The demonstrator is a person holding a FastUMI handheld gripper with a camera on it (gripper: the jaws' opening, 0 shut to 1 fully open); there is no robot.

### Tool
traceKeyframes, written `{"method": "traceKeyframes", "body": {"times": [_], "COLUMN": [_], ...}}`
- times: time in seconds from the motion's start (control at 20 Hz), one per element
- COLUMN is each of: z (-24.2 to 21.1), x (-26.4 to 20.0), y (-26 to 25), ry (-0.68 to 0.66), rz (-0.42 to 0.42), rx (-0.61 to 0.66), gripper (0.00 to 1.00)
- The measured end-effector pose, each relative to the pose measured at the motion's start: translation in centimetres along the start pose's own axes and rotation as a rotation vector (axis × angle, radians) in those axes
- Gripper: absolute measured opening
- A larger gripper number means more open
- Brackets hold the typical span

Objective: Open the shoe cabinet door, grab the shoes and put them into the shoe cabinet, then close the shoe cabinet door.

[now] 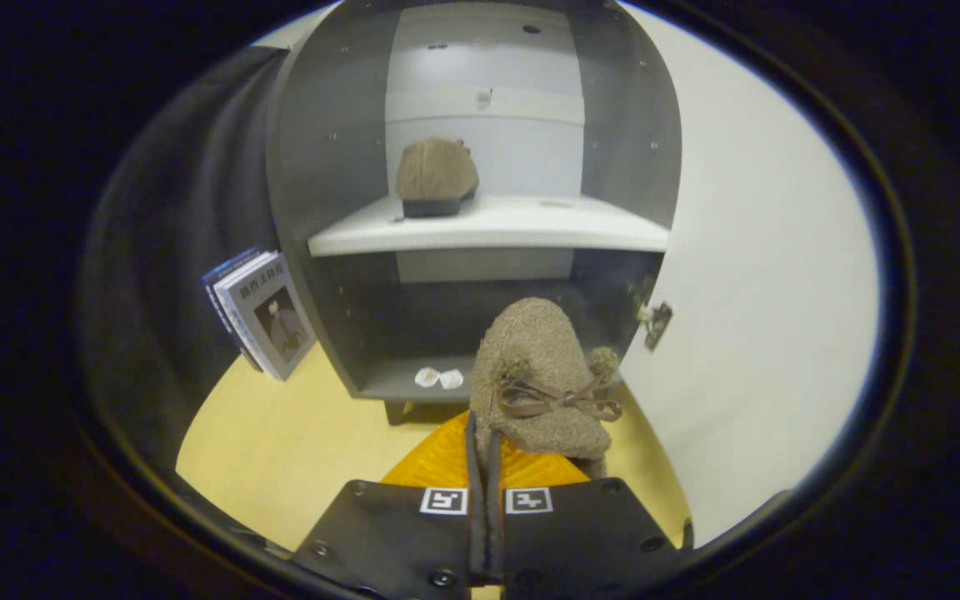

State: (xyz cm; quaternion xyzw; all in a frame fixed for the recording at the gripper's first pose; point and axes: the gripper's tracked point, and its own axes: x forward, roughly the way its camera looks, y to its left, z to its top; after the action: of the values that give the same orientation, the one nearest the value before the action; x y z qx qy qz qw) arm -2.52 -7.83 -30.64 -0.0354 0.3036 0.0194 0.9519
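The shoe cabinet [338,167] stands open, its white door [763,275] swung out to the right, one brown shoe [437,175] on the middle shelf [513,227]. The gripper [484,446] is pinched tight on the second fuzzy shoe [542,375] — bow facing us — just before the bottom compartment.

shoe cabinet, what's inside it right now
One brown shoe sits on the white shelf; two small white packets lie on the bottom. The shoe pinched in the gripper covers part of the lower compartment.
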Motion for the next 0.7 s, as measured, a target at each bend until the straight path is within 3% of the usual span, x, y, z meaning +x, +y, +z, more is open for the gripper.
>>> {"method": "traceKeyframes", "body": {"times": [0.35, 0.7], "z": [10.6, 18.1], "x": [0.6, 5.2], "y": [-2.7, -4.0], "ry": [-0.117, -0.180], "rz": [-0.032, -0.053], "rx": [-0.054, -0.124], "gripper": [0.02, 0.03]}}
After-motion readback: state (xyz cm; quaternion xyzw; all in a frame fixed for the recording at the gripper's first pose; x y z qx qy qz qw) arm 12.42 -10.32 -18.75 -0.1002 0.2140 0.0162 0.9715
